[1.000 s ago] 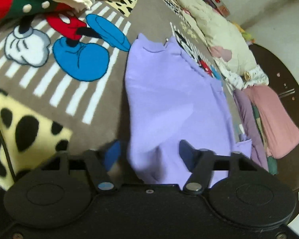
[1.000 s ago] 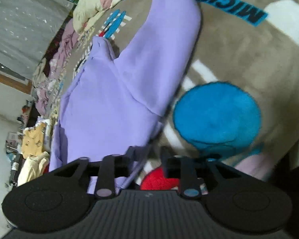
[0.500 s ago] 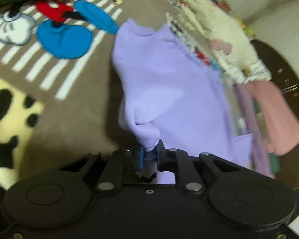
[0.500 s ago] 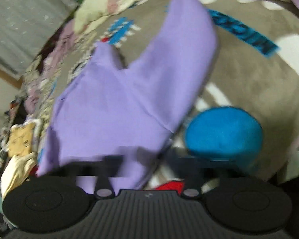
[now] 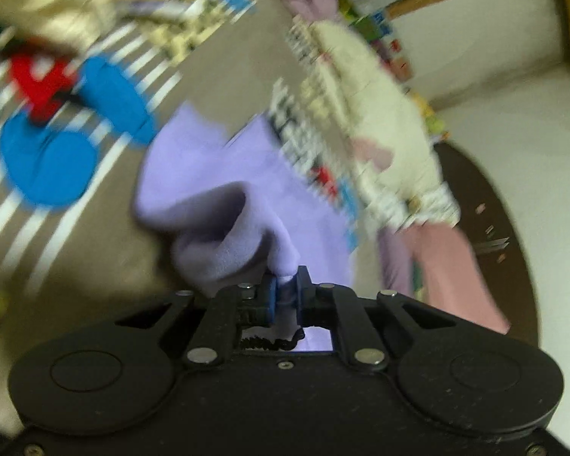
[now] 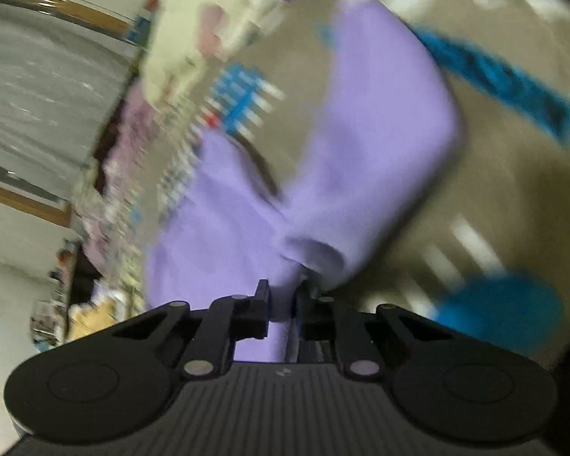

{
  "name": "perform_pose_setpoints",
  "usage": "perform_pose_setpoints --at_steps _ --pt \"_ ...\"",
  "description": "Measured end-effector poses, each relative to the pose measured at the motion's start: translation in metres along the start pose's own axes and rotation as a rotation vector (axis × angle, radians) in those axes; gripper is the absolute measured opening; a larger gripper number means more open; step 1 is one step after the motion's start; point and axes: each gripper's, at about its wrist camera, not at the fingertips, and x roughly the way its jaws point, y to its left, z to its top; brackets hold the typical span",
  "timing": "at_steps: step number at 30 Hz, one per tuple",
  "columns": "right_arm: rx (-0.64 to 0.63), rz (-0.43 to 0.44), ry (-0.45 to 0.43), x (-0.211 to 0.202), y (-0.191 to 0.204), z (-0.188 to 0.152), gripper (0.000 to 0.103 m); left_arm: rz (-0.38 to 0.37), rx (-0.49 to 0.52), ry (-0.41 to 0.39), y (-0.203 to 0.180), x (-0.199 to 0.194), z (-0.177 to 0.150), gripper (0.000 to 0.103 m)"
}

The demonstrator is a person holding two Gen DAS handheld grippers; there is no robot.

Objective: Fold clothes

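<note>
The left gripper [image 5: 285, 292] and right gripper [image 6: 283, 302] each pinched an edge of the lilac garment [image 5: 224, 174], bunched above the patterned blanket [image 5: 216, 76]. Beyond lay open blanket, then a cream bundle [image 5: 380, 121] at its edge.

Left gripper [image 5: 285, 285] pinched a bunched fold of lilac garment [image 5: 224, 205], lifted off the brown cartoon rug [image 5: 216, 60]. Cream and pink clothes pile [image 5: 391, 144] lay right. View blurred.
</note>
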Motion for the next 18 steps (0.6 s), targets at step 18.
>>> perform_pose_setpoints --at_steps 18 --pt "-0.150 0.300 -0.128 -0.131 0.133 0.077 0.015 -0.317 0.144 -0.169 -0.146 -0.113 0.047 0.006"
